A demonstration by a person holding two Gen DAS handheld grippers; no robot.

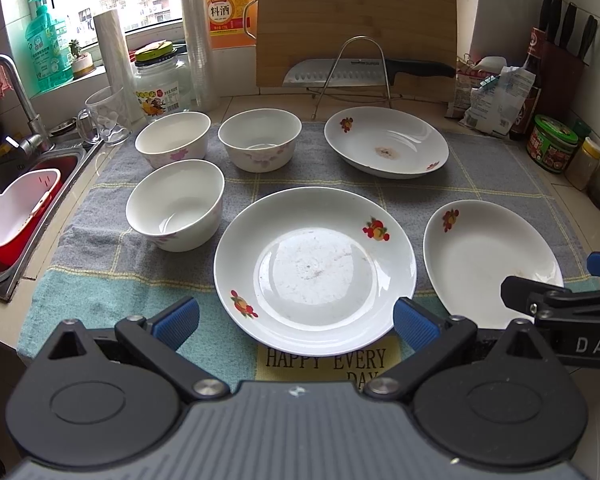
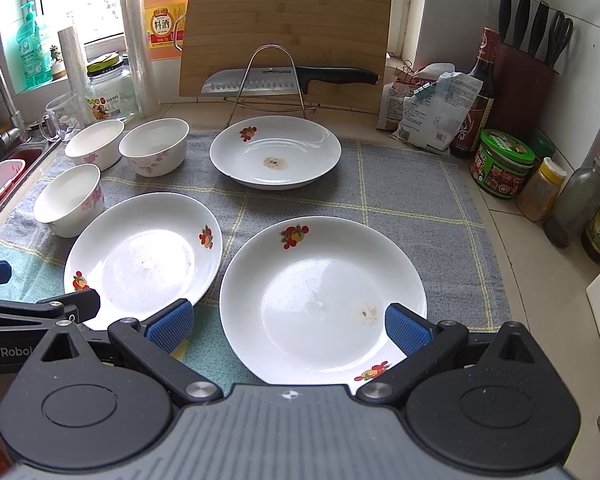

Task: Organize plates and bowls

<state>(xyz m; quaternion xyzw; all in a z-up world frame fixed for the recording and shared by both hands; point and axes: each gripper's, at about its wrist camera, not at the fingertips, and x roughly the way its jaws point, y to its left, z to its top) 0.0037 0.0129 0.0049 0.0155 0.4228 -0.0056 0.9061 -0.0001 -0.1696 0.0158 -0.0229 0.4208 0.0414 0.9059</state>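
Observation:
Three white plates with fruit prints lie on a grey checked cloth (image 1: 480, 168): a middle plate (image 1: 315, 268) (image 2: 142, 268), a right plate (image 1: 488, 260) (image 2: 322, 300) and a far plate (image 1: 386, 142) (image 2: 275, 152). Three white bowls with pink flowers stand at the left: near (image 1: 175, 205) (image 2: 69, 199), far left (image 1: 173, 139) (image 2: 95, 143), far middle (image 1: 259, 138) (image 2: 154, 145). My left gripper (image 1: 296, 320) is open and empty, just before the middle plate. My right gripper (image 2: 287, 326) is open and empty, over the right plate's near edge.
A sink (image 1: 4, 216) with a red and white basin lies at the left. A cutting board (image 1: 356, 24), a knife on a wire stand (image 1: 364, 72), jars, bottles and a knife block (image 2: 528, 80) line the back and right of the counter.

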